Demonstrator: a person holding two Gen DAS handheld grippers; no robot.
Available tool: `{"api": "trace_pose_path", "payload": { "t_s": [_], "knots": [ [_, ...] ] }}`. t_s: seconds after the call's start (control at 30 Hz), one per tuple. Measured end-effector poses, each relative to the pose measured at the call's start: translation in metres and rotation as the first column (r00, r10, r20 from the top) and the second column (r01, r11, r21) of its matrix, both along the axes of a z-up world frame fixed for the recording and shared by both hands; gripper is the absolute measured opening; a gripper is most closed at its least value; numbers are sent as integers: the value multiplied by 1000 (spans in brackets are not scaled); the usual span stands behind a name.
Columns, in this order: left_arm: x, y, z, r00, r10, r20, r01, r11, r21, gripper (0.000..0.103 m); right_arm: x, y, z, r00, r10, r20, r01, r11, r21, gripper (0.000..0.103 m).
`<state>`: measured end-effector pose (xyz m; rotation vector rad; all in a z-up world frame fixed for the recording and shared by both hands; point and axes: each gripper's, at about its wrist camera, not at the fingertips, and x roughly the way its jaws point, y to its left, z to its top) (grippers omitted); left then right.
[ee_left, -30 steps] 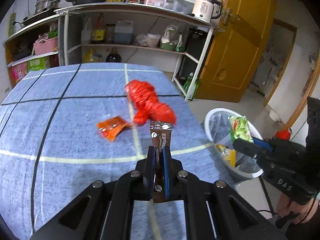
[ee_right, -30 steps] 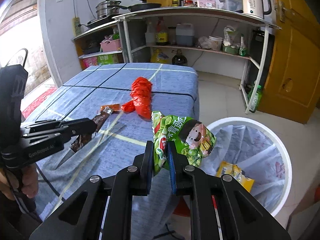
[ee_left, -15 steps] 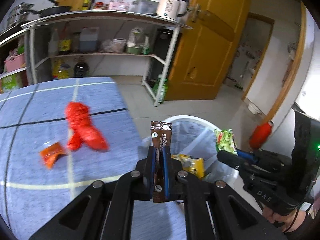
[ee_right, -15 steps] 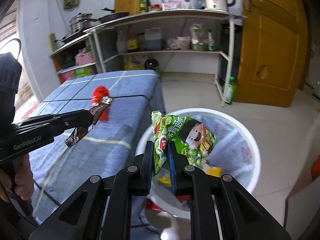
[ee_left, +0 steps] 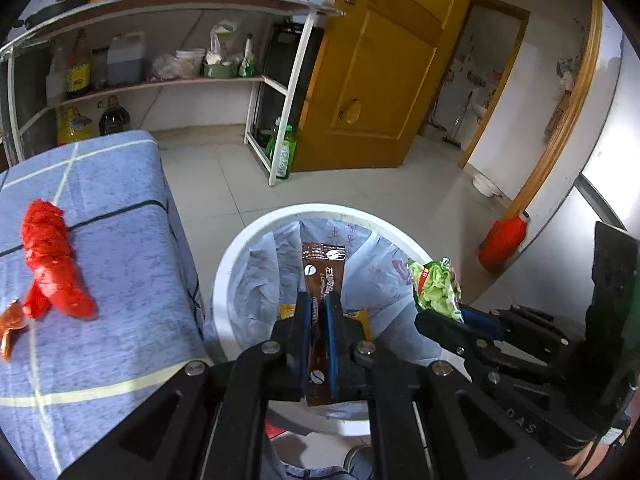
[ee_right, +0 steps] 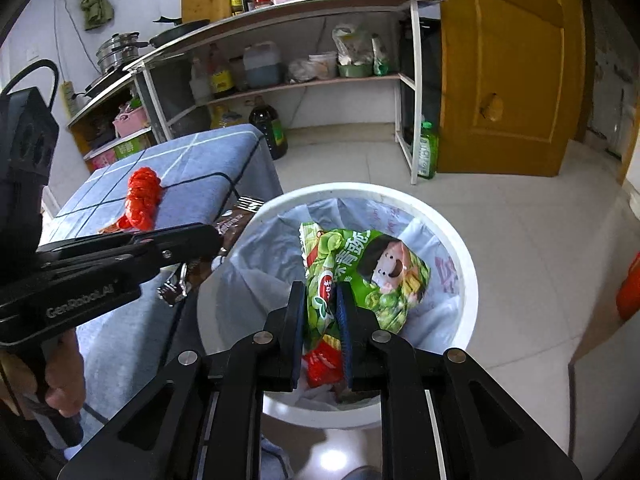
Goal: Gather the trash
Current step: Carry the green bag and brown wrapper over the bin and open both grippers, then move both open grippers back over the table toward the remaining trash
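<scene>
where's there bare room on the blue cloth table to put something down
Bare cloth lies between the red bag and the table's edge facing the bin, and nearer the camera past the pale stripe. It is crowded by the orange packet.

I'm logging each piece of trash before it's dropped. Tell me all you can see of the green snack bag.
The green snack bag is a crinkled, glossy plastic packet printed with a cartoon face, green peas and a red patch near its lower end. The right gripper pinches its lower left part, so it stands up between the fingers, above the open white trash bin. In the left wrist view it shows edge-on. It looks flattened; contents cannot be told.
</scene>
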<state>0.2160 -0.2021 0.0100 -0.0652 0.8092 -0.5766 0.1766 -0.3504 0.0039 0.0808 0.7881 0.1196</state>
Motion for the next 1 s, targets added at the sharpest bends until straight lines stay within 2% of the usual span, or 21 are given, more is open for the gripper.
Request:
{"api": "trace_pose_path", "payload": {
  "t_s": [0.27,0.33,0.4,0.53,0.77,1.0],
  "knots": [
    [9,-6,-13,999,2,-38,-1,1000,6,10,7,-2,-10,999,-25,-39,25,1000,-9,24],
    [10,-5,-13,999,3,-40,-3,1000,5,21,6,-2,-9,999,-23,-37,22,1000,-8,25],
    [10,-2,-12,999,4,-42,-4,1000,-4,24,6,-1,-10,999,-22,-35,22,1000,-8,26],
    [9,0,-11,999,1,-37,-1,1000,-9,24,5,-2,-9,999,-26,-29,26,1000,1,43],
    [2,13,0,1000,15,-14,-15,999,-33,24,1,-2,2,999,-39,-2,39,999,23,43],
    [-9,37,15,999,46,21,-45,998,-42,24,-3,12,12,1000,-4,29,3,1000,27,43]
  ]
}}
